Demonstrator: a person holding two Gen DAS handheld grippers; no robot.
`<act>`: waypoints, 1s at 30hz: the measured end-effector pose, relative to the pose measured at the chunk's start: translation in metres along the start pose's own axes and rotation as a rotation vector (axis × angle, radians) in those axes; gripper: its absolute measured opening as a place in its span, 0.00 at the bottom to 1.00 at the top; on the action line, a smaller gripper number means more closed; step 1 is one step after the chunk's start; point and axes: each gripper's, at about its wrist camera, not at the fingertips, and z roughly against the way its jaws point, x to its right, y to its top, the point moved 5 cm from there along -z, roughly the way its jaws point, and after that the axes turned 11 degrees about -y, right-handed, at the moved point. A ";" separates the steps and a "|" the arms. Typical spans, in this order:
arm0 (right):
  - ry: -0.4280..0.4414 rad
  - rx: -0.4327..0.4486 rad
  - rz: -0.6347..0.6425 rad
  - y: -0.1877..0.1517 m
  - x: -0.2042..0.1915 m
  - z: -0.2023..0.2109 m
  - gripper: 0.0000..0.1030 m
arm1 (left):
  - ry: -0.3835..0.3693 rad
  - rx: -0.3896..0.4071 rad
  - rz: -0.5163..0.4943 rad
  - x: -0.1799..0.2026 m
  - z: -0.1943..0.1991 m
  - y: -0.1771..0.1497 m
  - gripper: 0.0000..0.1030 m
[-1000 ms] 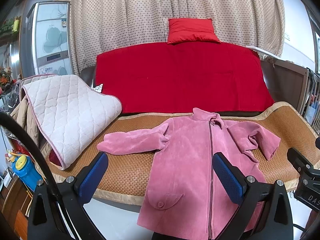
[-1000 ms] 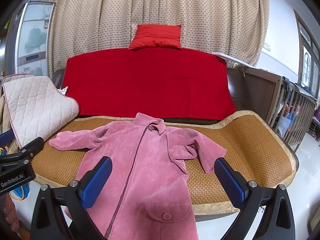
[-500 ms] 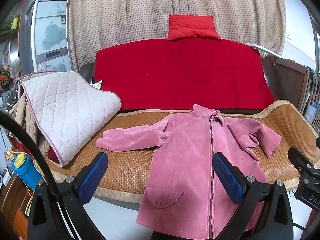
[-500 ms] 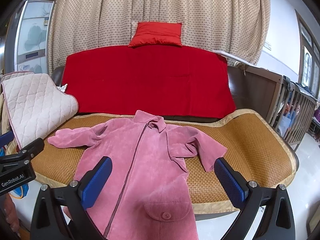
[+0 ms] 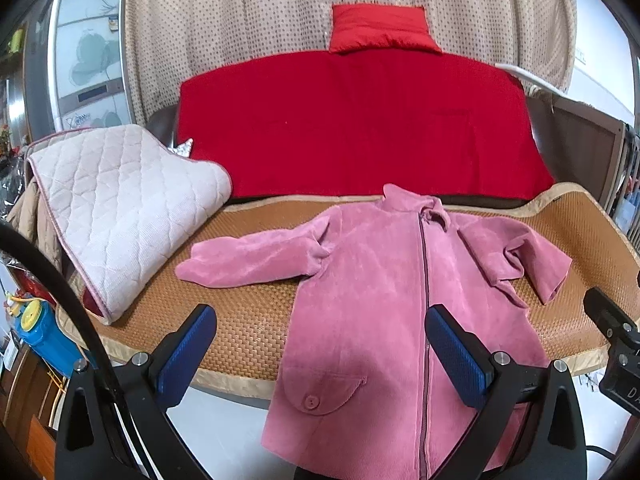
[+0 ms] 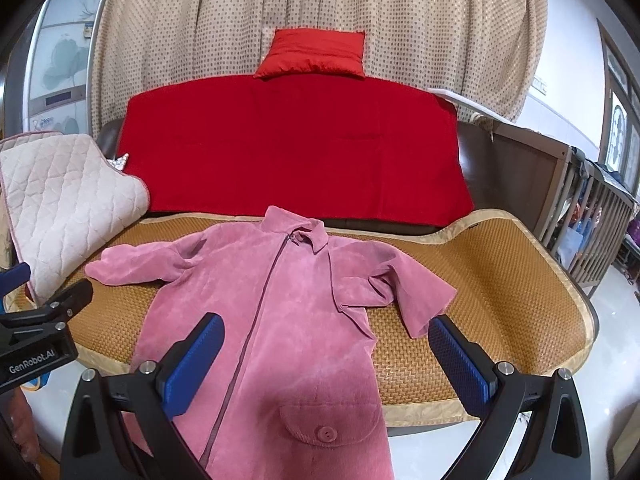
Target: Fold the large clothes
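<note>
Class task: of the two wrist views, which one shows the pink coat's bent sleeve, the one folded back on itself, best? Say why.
The right wrist view. There the bent sleeve lies near mid-frame, with its fold and cuff plainly seen between the open right claw. In the left wrist view the same sleeve sits toward the right edge, smaller and more warped by the fisheye.

A beige dotted curtain [image 5: 248, 32] fills the upper part of the frame behind a dark sofa [image 6: 516, 152]. A red cloth [image 5: 360, 128] covers the sofa's back, with a red cushion [image 6: 316, 54] on top of it, and a woven rattan mat [image 6: 480, 272] covers the seat. At the left a quilted pale pad [image 5: 120, 208] drapes over the armrest. A white tiled floor [image 6: 616, 320] shows at lower right, beside a wooden railing [image 6: 592, 232].
</note>
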 end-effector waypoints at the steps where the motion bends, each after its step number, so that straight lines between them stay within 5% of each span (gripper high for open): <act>1: -0.002 -0.006 0.002 0.001 0.000 -0.004 1.00 | -0.002 -0.006 0.002 0.000 -0.003 0.000 1.00; 9: -0.015 -0.041 0.014 0.008 -0.002 -0.035 1.00 | -0.043 -0.076 0.024 -0.004 -0.034 -0.003 1.00; 15: 0.017 -0.083 -0.028 0.012 0.024 -0.086 1.00 | -0.141 -0.190 0.043 -0.003 -0.067 -0.015 1.00; 21: 0.025 -0.233 -0.223 -0.007 0.102 -0.184 1.00 | -0.217 -0.201 0.026 0.004 -0.087 -0.021 1.00; 25: 0.088 -0.339 -0.405 -0.031 0.142 -0.249 1.00 | -0.153 -0.208 -0.042 0.008 -0.105 -0.022 1.00; 30: 0.098 -0.350 -0.495 -0.038 0.151 -0.300 0.98 | -0.158 -0.236 -0.063 0.005 -0.122 -0.021 1.00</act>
